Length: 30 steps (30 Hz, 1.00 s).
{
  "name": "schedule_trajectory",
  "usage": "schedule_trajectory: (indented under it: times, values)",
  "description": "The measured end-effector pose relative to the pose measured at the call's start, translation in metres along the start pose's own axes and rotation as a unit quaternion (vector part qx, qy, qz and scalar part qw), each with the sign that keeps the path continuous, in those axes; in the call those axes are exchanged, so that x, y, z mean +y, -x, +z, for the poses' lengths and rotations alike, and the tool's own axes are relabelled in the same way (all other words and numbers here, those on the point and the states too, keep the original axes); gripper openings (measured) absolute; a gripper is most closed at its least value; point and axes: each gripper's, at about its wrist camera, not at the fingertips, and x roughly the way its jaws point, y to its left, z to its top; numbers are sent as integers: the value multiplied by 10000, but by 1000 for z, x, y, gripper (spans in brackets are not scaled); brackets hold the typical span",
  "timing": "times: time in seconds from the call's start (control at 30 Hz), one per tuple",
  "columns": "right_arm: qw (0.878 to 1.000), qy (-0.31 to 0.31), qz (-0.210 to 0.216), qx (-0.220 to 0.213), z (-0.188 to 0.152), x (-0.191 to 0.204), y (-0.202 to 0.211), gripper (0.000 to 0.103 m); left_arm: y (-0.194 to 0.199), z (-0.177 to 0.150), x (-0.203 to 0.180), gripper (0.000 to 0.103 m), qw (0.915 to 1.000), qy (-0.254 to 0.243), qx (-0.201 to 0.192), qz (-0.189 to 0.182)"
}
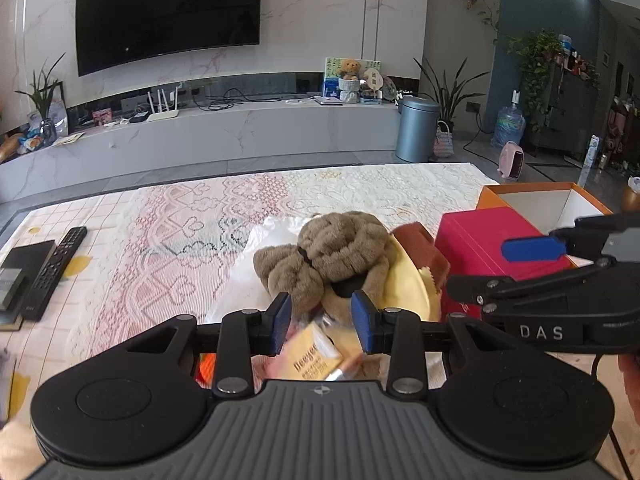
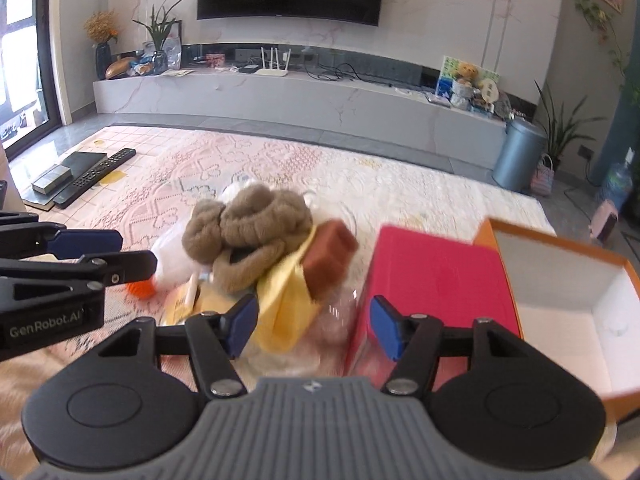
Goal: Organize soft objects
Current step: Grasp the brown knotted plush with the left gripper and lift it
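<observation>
Both grippers, left [image 1: 322, 322] and right [image 2: 314, 326], gape open before the brown plush [image 1: 340, 258], which half-hides a yellow cloth [image 1: 408, 288] beside the red box [image 1: 488, 248].

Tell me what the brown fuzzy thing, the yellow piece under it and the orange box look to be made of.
Brown fuzzy thing: plush or chenille-like fabric, matte, with ribbed furry rolls.
Yellow piece: thin cloth, apparently; it drapes and folds softly.
Orange box: likely cardboard, with stiff flat walls, a matte orange outside and a white inside.
</observation>
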Motion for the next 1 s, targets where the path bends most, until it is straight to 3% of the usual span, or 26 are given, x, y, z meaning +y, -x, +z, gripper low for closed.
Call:
schedule_trajectory:
  times: [0.13,0.23,0.47,0.7,0.8,0.9,1.0]
  values:
    - [9998,161,-115,-77,19,-3,-17,58,-15,10,9,44,9998,-171,-97,-64]
    - [9997,217,-123,-68,29,-6,-31,57,-27,16,13,56,9990,-382,-167,-140]
    - [9994,336,-108,10,47,-10,-64,47,-54,25,9,71,9948,-875,-222,-462]
    - [9994,214,-48,250,50,-23,-84,46,-94,20,-3,78,9894,-1195,114,-811]
    - [9994,259,-56,229,48,-24,-88,46,-100,15,-9,83,9878,-1359,72,-757]
    - [9991,307,33,276,48,-20,-91,46,-102,16,-14,75,9873,-1423,91,-704]
    - [9990,190,120,396,46,-20,-96,45,-100,15,-17,49,9872,-1461,45,-633]
